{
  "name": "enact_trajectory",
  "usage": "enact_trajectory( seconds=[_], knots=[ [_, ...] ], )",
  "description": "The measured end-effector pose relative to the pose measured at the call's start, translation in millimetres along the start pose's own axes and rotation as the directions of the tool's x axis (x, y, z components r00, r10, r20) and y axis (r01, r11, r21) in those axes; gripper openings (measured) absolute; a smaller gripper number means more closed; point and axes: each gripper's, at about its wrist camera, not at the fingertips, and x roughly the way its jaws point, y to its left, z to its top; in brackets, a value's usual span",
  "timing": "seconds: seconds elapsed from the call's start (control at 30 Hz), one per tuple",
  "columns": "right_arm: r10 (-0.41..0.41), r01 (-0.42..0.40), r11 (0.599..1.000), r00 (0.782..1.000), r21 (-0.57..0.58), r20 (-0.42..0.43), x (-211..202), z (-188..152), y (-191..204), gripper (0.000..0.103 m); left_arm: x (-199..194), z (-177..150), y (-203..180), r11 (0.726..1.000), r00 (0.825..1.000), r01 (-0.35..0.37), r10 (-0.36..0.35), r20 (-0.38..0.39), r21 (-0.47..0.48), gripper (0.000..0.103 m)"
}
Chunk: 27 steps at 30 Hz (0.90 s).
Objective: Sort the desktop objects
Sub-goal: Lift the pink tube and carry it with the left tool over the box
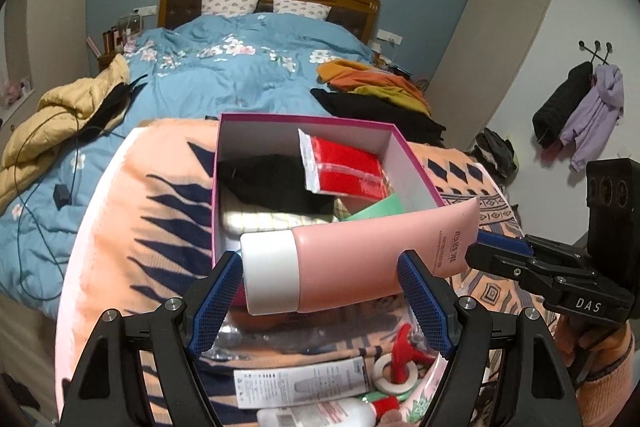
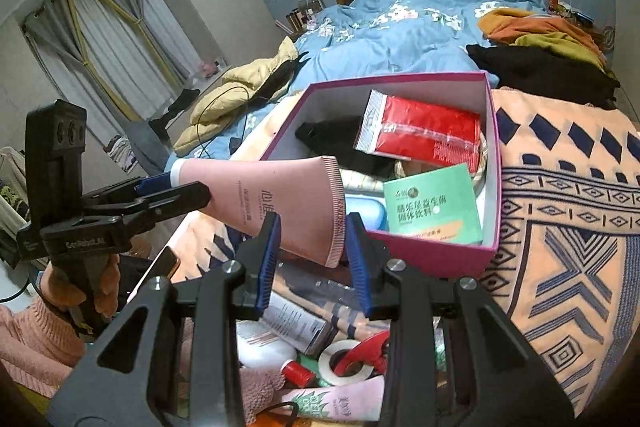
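Observation:
A pink tube (image 1: pixel 360 259) with a white cap hangs level in the air over the near rim of a magenta box (image 1: pixel 414 163). My right gripper (image 2: pixel 314 263) is shut on its crimped end (image 2: pixel 335 211); in the left wrist view it comes in from the right (image 1: pixel 486 247). My left gripper (image 1: pixel 320 303) is wide open, with the cap end just past its fingertips and no grip on it. The box (image 2: pixel 496 147) holds a red packet (image 2: pixel 424 135), black cloth (image 1: pixel 272 183) and a green carton (image 2: pixel 434 203).
Below the grippers a pile lies on the orange patterned blanket (image 2: pixel 560 187): a white tape roll (image 2: pixel 340 361), a red clip (image 1: pixel 404 351), a white bottle (image 2: pixel 264 347), a boxed item (image 1: pixel 300 385) and a green-printed tube (image 2: pixel 336 401). A bed (image 1: pixel 240 75) with clothes stands beyond.

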Motion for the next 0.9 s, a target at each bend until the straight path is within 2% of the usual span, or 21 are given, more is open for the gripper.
enact_trajectory(
  seconds=[0.3, 0.9],
  knots=[
    [-0.016, 0.016, 1.000, 1.000, 0.000, 0.009, 8, 17, -10, 0.037, 13, 18, 0, 1.000, 1.000, 0.002, -0.002, 0.014, 0.009, 0.081],
    [-0.030, 0.031, 0.999, 0.999, 0.041, -0.037, 36, 29, -36, 0.036, 52, 32, 7, 1.000, 0.999, 0.002, -0.003, -0.035, -0.019, 0.081]
  ],
)
